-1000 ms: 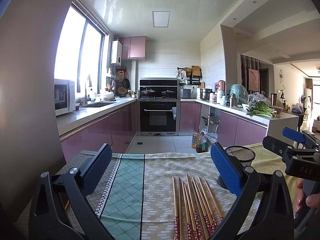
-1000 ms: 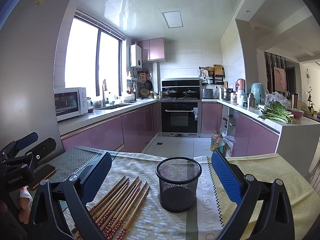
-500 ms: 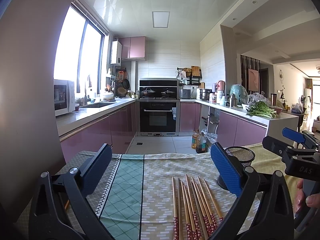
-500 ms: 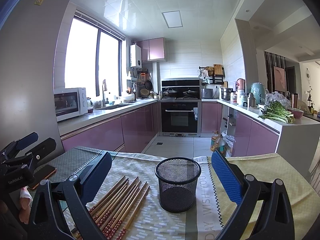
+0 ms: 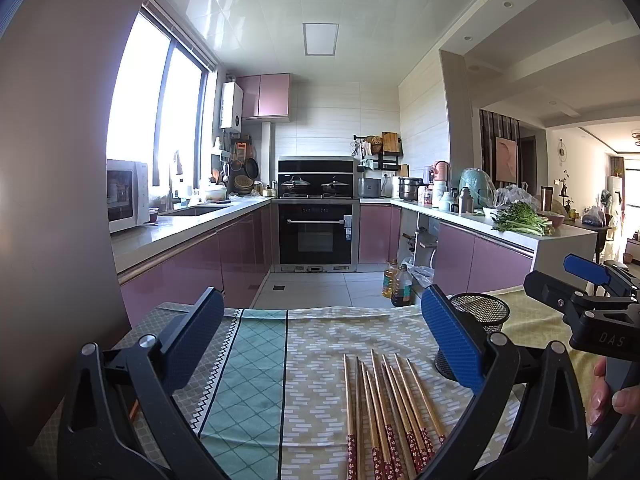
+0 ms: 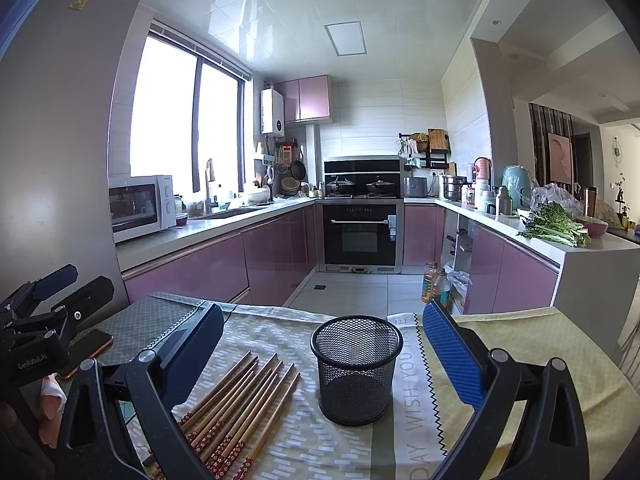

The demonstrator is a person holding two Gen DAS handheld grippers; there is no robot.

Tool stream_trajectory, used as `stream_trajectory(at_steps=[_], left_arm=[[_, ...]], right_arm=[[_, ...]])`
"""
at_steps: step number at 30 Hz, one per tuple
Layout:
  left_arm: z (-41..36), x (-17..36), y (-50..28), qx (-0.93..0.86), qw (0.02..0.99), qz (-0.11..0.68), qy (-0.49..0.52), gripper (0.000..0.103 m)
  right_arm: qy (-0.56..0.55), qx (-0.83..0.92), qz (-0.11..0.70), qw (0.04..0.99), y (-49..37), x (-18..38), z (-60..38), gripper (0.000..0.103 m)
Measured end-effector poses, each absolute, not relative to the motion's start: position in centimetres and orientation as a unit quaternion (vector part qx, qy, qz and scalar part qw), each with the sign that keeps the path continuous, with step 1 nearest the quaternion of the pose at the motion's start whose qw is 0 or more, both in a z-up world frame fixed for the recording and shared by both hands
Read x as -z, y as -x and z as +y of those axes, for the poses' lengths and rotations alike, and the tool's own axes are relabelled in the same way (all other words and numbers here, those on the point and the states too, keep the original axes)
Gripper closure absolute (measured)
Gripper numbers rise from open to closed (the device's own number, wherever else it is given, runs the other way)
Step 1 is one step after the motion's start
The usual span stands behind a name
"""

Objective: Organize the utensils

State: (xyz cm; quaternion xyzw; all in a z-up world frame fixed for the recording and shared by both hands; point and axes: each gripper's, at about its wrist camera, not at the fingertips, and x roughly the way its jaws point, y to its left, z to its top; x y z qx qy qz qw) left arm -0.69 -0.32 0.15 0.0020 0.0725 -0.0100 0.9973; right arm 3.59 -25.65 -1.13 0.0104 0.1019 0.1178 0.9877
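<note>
A table covered with a patterned cloth (image 6: 280, 332) fills the lower part of both views, its near edge cut off by the frame and by the black gripper frames. On the cloth stands a black mesh cup (image 6: 356, 372), upright and apparently empty, though its floor is hard to make out through the mesh. In the left wrist view the same cup (image 5: 480, 312) is half hidden behind the blue finger pad. Just beside the cup, on its left, a bundle of chopsticks (image 6: 240, 404) lies flat in a loose fan, near the cup and not touching it (the red-patterned ends run under the gripper frame, so an exact count is not possible). In the left wrist view the chopsticks (image 5: 384, 404) run off the bottom edge.

The left gripper (image 5: 320, 340) hovers over the cloth with its jaws wide apart and nothing between them. The right gripper (image 6: 324, 348) is likewise spread wide, the cup framed between its fingers without contact. At the table's left edge a phone (image 6: 90, 346) lies partly hidden behind the other gripper. A hand (image 5: 614, 394) shows only as a few fingertips at the right border.
</note>
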Motion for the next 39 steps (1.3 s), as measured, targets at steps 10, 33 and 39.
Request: stream_trajectory(at_steps=[10, 33, 39], left_arm=[[-0.4, -0.1, 0.7, 0.010, 0.997, 0.073, -0.003, 0.006], [-0.2, 0.4, -0.3, 0.017, 0.996, 0.091, -0.011, 0.006], [0.6, 1.1, -1.5, 0.024, 0.992, 0.124, -0.014, 0.006]], right_arm=[[-0.011, -0.118, 0.103, 0.987, -3.7, 1.0, -25.7, 0.006], [-0.012, -0.135, 0.128, 0.983, -4.4, 1.8, -25.7, 0.006], [0.009, -0.172, 0.179, 0.969, -5.3, 3.2, -24.4, 0.006]])
